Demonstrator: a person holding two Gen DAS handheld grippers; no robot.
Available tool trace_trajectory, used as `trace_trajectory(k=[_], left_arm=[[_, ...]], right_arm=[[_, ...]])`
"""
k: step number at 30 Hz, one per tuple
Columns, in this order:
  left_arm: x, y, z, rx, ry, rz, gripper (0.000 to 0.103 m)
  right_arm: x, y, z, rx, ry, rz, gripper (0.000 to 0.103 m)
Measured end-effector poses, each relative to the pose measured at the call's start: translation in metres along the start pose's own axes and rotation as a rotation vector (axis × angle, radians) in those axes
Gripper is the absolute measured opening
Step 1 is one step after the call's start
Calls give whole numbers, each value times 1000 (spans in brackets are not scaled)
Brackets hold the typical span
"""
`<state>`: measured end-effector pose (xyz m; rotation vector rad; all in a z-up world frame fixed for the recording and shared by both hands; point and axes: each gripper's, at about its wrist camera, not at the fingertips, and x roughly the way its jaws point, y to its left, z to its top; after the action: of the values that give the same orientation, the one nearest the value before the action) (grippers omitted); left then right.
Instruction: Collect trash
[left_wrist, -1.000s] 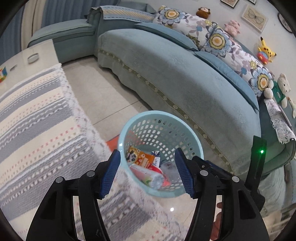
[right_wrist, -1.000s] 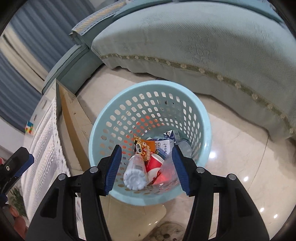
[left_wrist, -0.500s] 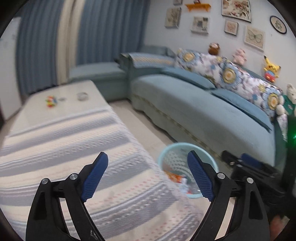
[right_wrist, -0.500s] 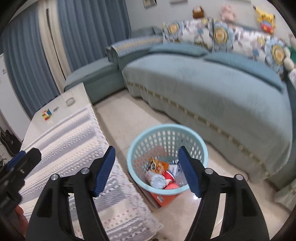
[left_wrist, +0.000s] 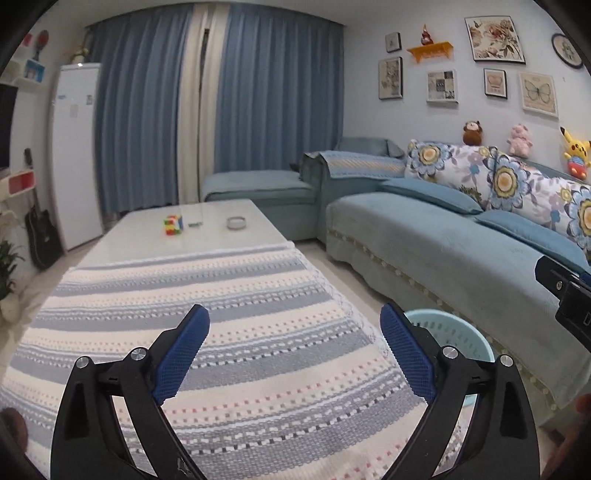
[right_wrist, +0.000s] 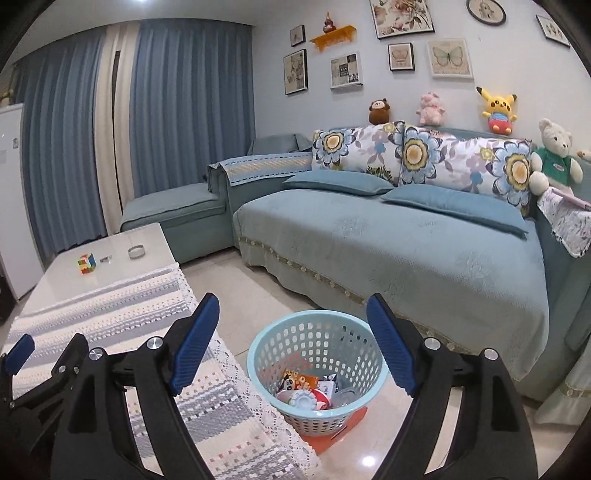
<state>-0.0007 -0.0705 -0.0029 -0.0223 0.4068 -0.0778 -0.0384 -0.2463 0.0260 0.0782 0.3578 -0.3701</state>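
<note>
A light-blue perforated basket (right_wrist: 317, 363) stands on the floor between the table and the sofa, holding trash (right_wrist: 308, 391): an orange snack wrapper, a bottle, a red cup, small cartons. My right gripper (right_wrist: 295, 343) hovers above and short of it, jaws opening, nothing between them. My left gripper (left_wrist: 295, 350) is over the striped tablecloth (left_wrist: 207, 314), jaws also opening and empty. Only the basket's rim (left_wrist: 454, 332) shows in the left wrist view, behind the right finger. The left gripper's blue fingertip (right_wrist: 18, 352) shows at the right wrist view's left edge.
A colourful puzzle cube (left_wrist: 173, 224), a small dark item (left_wrist: 194, 223) and a round glass dish (left_wrist: 236, 223) lie on the white tabletop's far end. A teal sofa (right_wrist: 388, 251) with floral cushions and plush toys runs along the right. A guitar (left_wrist: 42, 236) and fridge (left_wrist: 75, 155) stand at left.
Both grippers rose and tilted up from right over the basket, so the room now fills the views. Both jaws spread wider. The left one swung over the striped tablecloth.
</note>
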Motion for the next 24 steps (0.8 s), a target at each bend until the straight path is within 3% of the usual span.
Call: trace_trajectory(k=[6, 14, 24], left_arm=[[6, 0, -3, -8, 29, -20, 91], [4, -11, -6, 55, 7, -31, 94], [4, -8, -6, 63, 2, -19, 95]], right_arm=[[7, 3, -5, -1, 24, 0, 78], [14, 9, -10, -10, 51, 13, 78], [17, 9, -13, -7, 60, 18, 79]])
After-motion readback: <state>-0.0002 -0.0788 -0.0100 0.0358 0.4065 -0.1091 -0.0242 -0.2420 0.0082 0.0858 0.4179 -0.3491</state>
